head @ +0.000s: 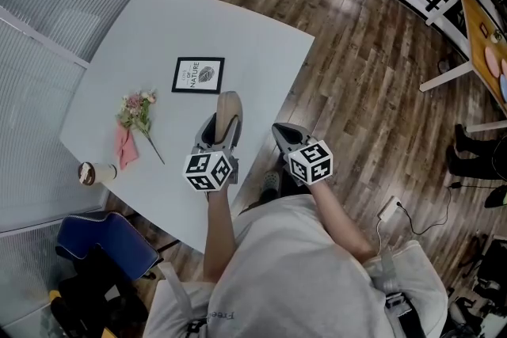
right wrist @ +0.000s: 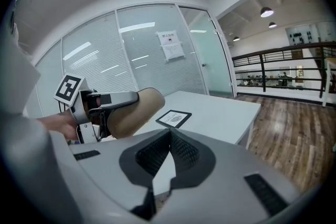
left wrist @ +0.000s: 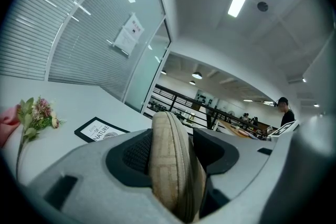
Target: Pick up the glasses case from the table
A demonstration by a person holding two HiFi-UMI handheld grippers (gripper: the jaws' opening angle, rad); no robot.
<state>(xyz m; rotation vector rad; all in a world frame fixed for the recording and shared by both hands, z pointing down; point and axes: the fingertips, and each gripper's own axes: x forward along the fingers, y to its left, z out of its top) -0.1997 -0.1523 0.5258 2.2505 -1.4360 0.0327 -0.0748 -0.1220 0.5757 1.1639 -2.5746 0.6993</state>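
The beige woven glasses case [head: 228, 113] is clamped on edge in my left gripper [head: 223, 127], lifted clear above the white table [head: 158, 28]. In the left gripper view the case [left wrist: 170, 162] fills the gap between both dark pads, its far end poking out past them. My right gripper [head: 283, 134] hovers past the table's right edge, jaws shut with nothing between them. From the right gripper view the closed jaws [right wrist: 169, 136] point at the table, and the left gripper [right wrist: 140, 100] with the case [right wrist: 131, 110] shows at the left.
A black-framed print [head: 198, 75] lies on the table beyond the case. Pink flowers [head: 136, 113] with a pink cloth lie at the left, and a paper cup [head: 93, 172] sits near the table's left corner. A blue chair [head: 107, 241] stands below it. Wooden floor spreads to the right.
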